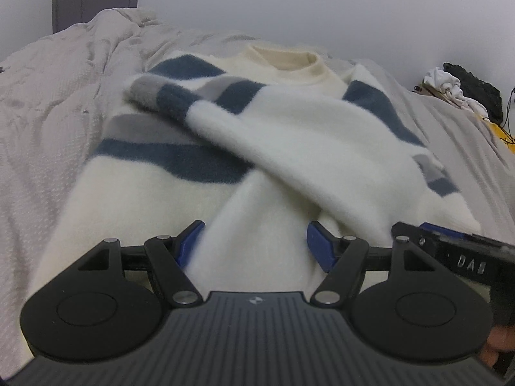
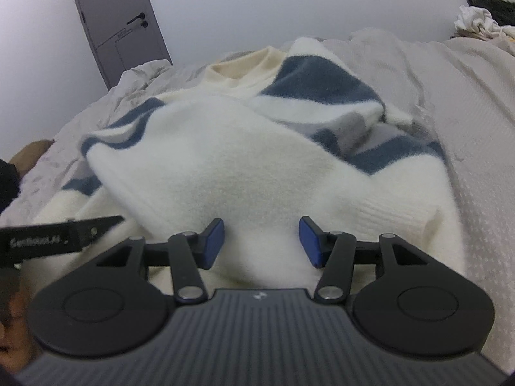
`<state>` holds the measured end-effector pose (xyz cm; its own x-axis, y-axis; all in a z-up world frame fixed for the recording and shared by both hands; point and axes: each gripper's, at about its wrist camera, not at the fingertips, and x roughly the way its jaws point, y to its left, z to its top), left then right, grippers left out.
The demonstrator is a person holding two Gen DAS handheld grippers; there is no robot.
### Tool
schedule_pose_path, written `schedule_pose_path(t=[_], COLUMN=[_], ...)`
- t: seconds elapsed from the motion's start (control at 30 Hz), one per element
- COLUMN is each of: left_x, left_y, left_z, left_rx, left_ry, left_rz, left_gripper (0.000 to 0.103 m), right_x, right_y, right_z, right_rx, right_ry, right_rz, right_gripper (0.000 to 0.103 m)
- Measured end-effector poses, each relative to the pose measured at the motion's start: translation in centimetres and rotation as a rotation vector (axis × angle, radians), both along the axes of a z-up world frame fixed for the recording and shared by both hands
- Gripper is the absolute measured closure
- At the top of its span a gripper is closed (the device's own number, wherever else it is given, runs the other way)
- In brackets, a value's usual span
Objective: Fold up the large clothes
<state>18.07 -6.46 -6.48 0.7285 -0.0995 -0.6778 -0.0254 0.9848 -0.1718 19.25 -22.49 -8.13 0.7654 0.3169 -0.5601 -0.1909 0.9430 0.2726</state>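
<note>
A fluffy white sweater (image 1: 289, 128) (image 2: 225, 160) with blue and grey stripes lies flat on the bed, its cream collar (image 1: 286, 58) at the far end. Both sleeves are folded across the body. My left gripper (image 1: 256, 244) sits low over the near hem, open, with white fabric bunched between its blue pads (image 1: 190, 244). My right gripper (image 2: 262, 241) is beside it at the same hem, also open, with the hem rising between its pads (image 2: 309, 241). Each view shows a black finger of the other gripper at its edge (image 1: 450, 244) (image 2: 64, 234).
A pale textured bedcover (image 1: 48, 112) (image 2: 466, 128) spreads around the sweater, rumpled at the far left. A grey door (image 2: 119, 25) stands in the white wall behind. A pile of white and dark clothes (image 1: 463, 90) (image 2: 482, 16) lies at the far right. A hand (image 1: 495, 347) shows at the bottom right.
</note>
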Motion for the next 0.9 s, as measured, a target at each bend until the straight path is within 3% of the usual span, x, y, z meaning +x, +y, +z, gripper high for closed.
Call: schedule_pose_path(t=[0.13,0.27,0.43,0.57,0.77,0.87,0.9], left_x=[-2.3,-5.3,-8.9,-11.9,-16.2,-17.5,-17.8], left_y=[-0.2,0.2,0.6,1.9,5.1,7.8,8.7], left_z=[1.4,2.9,4.3,5.3,6.1,5.9,5.7], left_rx=[0.023,-0.005,-0.018,-0.07,-0.147,-0.248,-0.285], left_ry=[-0.016,-0.028,-0.021,0.001,0.046,0.072,0.08], left_rz=[0.011,0.036,0.078,0.136,0.249,0.328,0.358], left_gripper=[0.029,0.029,0.029,0.029,0.029,0.029,0.029], right_x=[-1.3,-3.4,-6.3,-9.6,-12.7,-13.2,-13.3], right_y=[-0.8,-1.7,-2.7,-2.9,-6.5,-8.7,-9.3], right_z=[0.9,2.1,4.2,5.4,4.8,4.3,4.0], right_rx=[0.034,0.061,0.139,0.077,0.203,0.274,0.302], right_ry=[0.003,-0.01,0.056,0.025,0.129,0.17,0.183], right_rz=[-0.01,-0.018,-0.032,-0.035,-0.14,-0.222,-0.249], right_gripper=[0.048,0.048,0.047,0.047,0.047,0.032,0.023])
